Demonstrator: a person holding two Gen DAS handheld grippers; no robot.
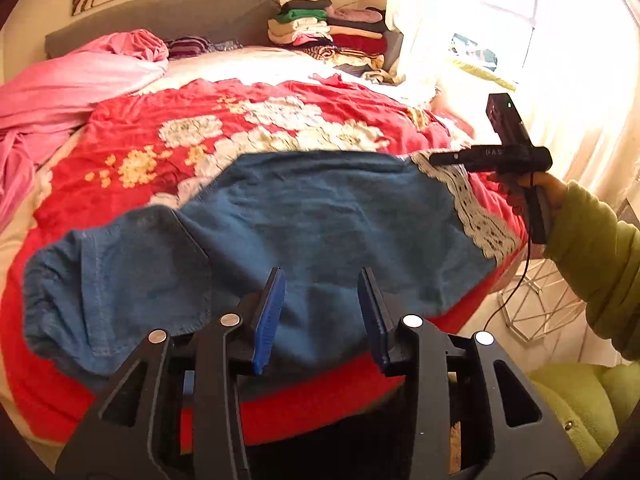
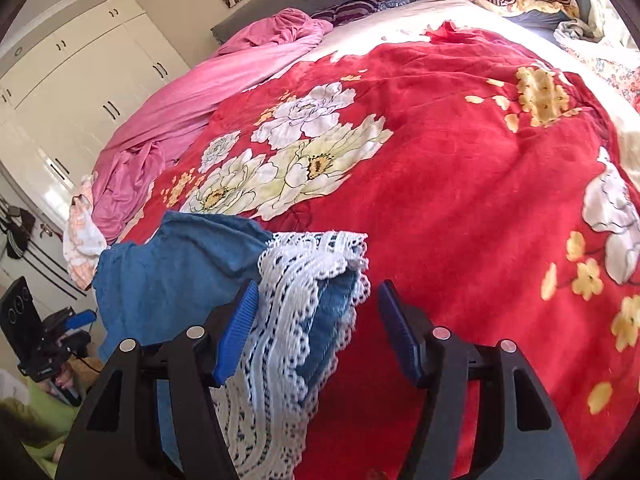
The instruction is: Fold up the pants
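Red floral blanket (image 1: 132,120), blue pants (image 1: 304,216) beneath both parted, empty tongs (image 1: 322,316).

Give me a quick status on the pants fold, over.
Left tool open, above the blue pants. Right tool open, lace hem lies between, unpressed. Pants lie flat on red blanket. Nothing in the way.

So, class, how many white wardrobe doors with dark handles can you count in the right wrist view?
6 clearly: two small upper doors, three tall doors below, and another upper door at the left edge. More may be hidden beyond the frame.
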